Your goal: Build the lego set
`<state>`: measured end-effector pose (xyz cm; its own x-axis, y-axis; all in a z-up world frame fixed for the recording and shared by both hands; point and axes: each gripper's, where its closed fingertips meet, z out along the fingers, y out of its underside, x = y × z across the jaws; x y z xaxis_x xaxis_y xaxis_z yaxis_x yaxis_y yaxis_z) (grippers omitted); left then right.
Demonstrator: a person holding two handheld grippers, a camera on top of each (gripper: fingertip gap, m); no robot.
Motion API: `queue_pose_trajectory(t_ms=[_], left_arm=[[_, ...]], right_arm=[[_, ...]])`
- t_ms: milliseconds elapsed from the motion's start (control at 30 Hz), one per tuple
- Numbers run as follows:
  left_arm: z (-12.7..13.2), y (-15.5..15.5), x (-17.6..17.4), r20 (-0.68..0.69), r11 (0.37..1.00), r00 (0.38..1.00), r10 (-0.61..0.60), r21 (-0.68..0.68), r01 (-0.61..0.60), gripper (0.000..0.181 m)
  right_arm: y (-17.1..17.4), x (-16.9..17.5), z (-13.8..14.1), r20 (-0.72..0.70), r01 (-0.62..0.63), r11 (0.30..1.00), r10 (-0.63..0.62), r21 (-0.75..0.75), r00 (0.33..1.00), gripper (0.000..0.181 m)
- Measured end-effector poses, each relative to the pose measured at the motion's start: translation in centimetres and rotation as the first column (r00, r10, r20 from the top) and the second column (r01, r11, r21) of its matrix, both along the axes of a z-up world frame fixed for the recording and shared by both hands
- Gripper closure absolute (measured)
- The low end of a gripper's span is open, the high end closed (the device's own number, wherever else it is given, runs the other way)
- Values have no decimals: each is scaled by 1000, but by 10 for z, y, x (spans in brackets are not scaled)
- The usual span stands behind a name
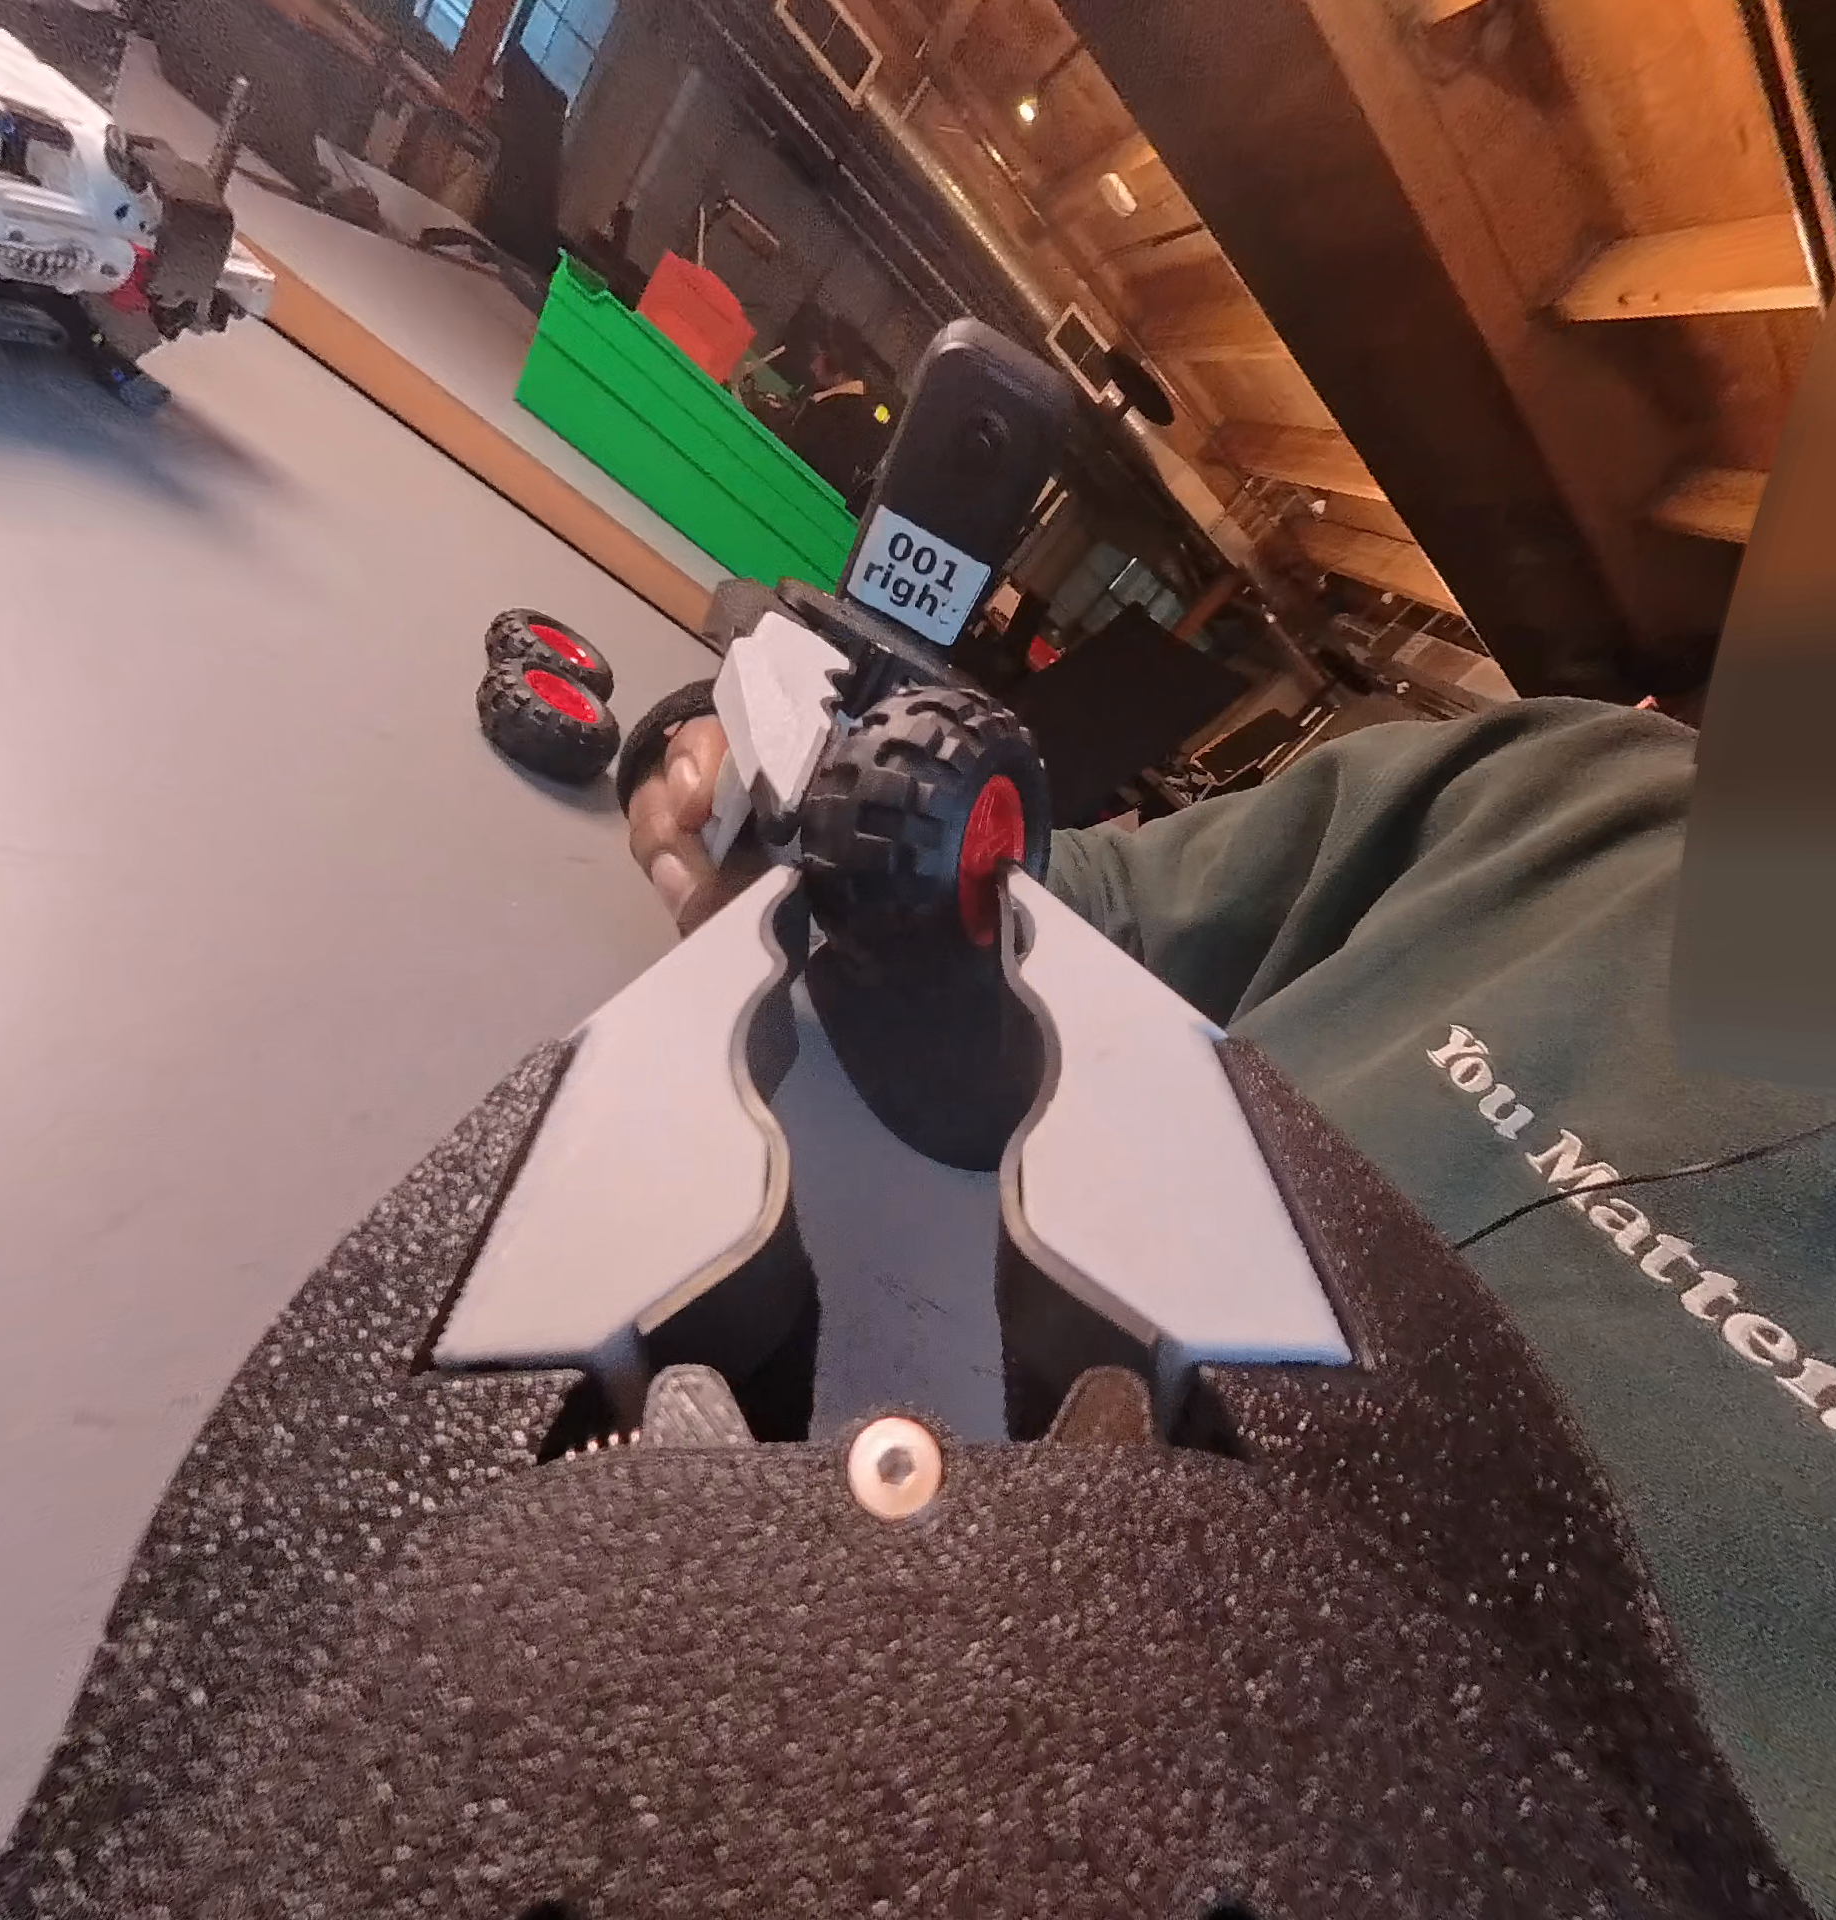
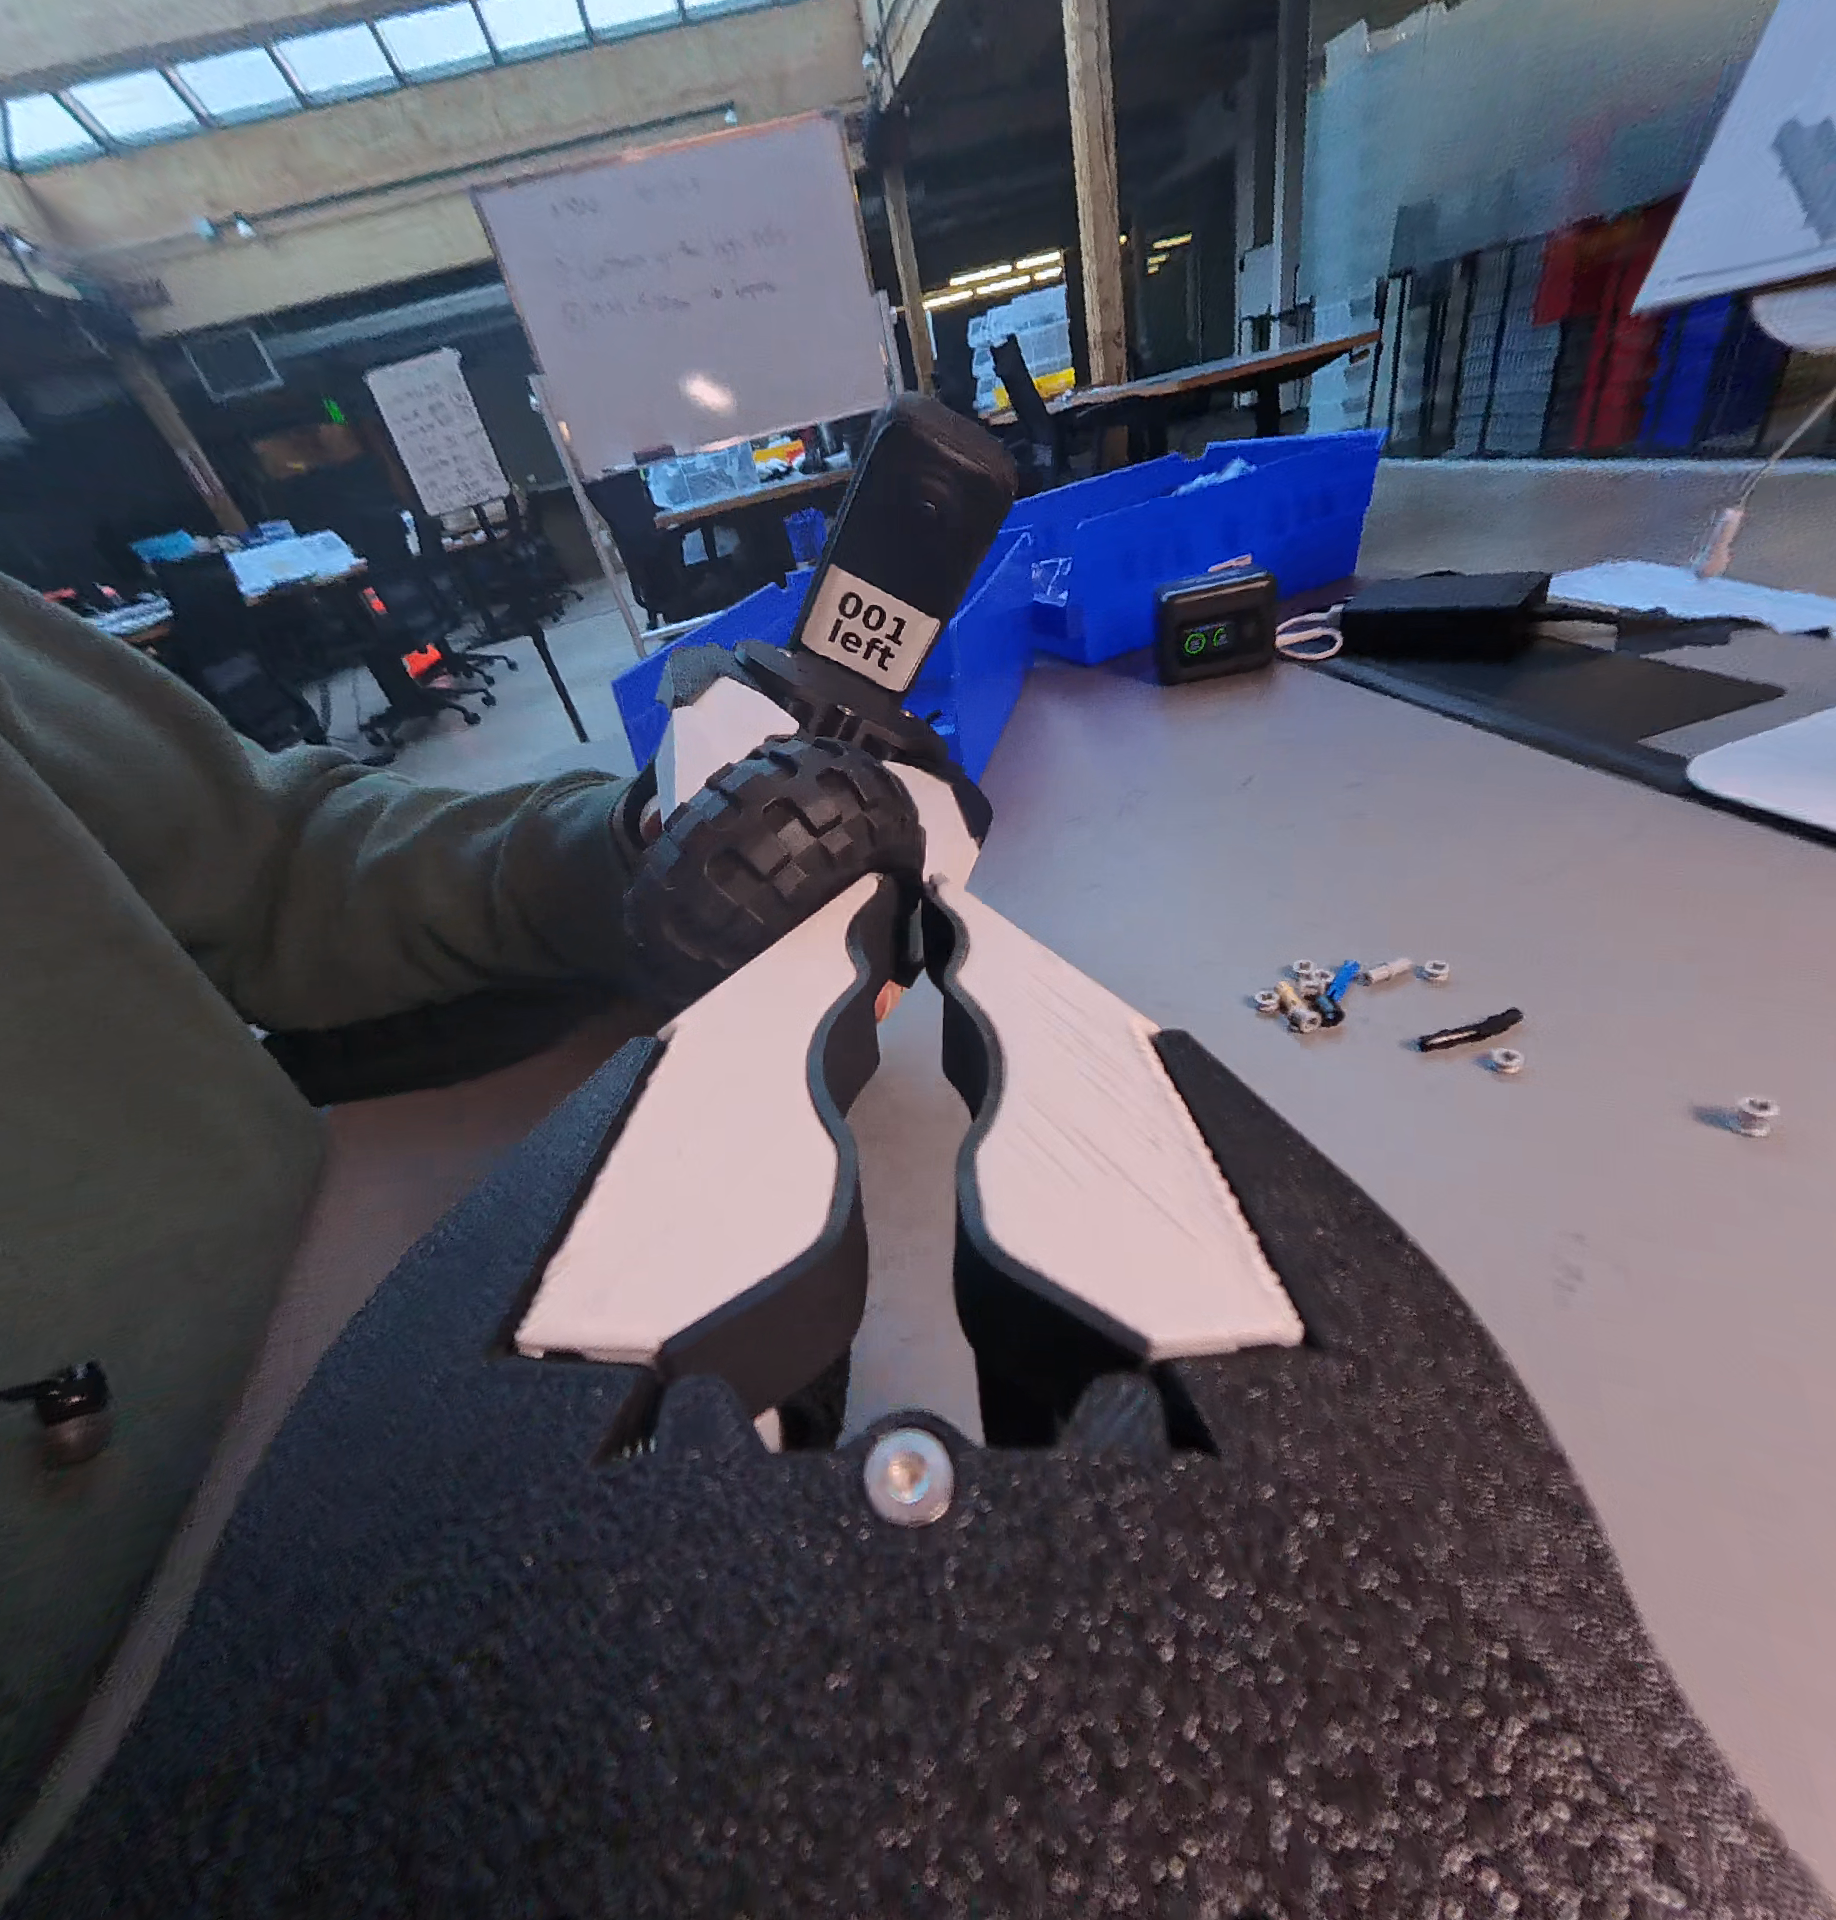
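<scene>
Open workshop, grey tabletop (image 2: 1413,831) in front of us, both grippers raised above it and meeting tip to tip.

Left gripper (image 1: 898,899): tips spread around the wheel (image 1: 919,800), one at the tread side, one by the red hub (image 1: 992,821); we judge it is gripping the wheel, loosely at most. Right gripper (image 2: 909,904): tips nearly together, just beside the tyre; something small may be pinched between them, but we cannot tell for sure. In the left view its pale fingers (image 1: 768,717) sit against the tread on the far side.

Step, as we read it: seating the wheel or a pin into its hub. To do it well we hold the wheel steady, keep the axis in line with the hub hole, push straight, no twisting; the knobby tyre is rubbery and can roll out of a weak grip.

Wheel: black chunky tread, red hub, held in the air between the grippers. Two matching wheels (image 1: 550,691) lie on the tabletop farther out, the white car body (image 1: 52,208) well apart at the far edge. Small pins and bushes (image 2: 1329,992) are scattered to the right, blue bins (image 2: 1184,561) behind.
</scene>
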<state>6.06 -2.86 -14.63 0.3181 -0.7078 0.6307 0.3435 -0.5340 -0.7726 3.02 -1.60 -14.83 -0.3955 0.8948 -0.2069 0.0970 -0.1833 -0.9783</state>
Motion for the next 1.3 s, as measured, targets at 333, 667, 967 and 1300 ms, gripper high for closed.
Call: queue_pose_trajectory(t_ms=[333,667,967,1300], left_arm=[[22,-3,-19,-124,971,983,135,216,-106,154],[3,13,-24,-422,888,817,393,405,-218,153],[4,-8,-6,-412,906,878,244,419,-55,151],[3,-2,-17,-657,743,505,559,667,45,154]], right_arm=[[10,24,25,-55,-127,986,122,-105,991,149],[-3,9,18,-55,27,991,-20,132,998,157],[-29,21,20,-186,41,877,55,478,981,157],[-33,19,24,-165,84,831,9,550,986,155]])
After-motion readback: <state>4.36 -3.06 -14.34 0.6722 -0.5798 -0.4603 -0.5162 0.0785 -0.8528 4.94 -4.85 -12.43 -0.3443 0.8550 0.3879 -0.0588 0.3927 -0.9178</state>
